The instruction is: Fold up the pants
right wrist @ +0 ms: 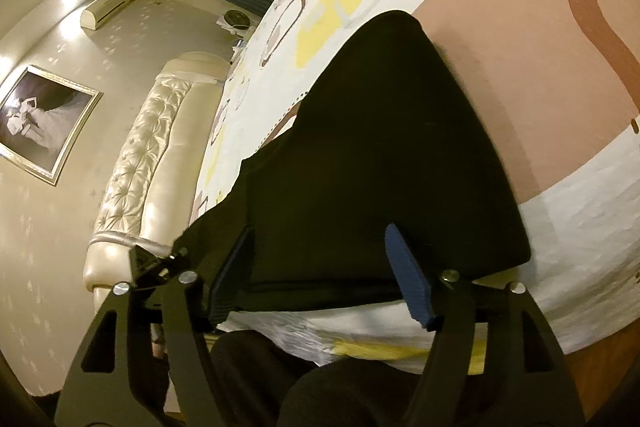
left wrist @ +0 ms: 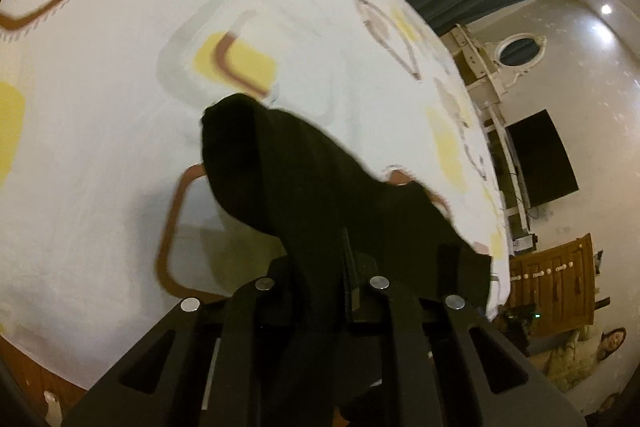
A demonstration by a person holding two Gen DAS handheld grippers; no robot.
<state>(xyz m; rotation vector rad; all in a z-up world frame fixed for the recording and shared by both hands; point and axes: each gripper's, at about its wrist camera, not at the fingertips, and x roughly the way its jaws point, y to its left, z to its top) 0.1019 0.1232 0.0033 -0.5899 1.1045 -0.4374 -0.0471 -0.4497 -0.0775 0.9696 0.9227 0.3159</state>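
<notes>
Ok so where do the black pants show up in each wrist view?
Left wrist: the black pants hang lower centre, rising from the shut left hand-held gripper.
Right wrist: they fill the centre, lying between the open fingers of the right hand-held gripper.
Shared landmark: the patterned bedsheet.

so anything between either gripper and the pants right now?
Nothing visible. The left gripper is already shut on a bunch of the black pants, lifted over the patterned bedsheet. The right gripper is open with the pants lying between its fingers, no other object intervening.
</notes>
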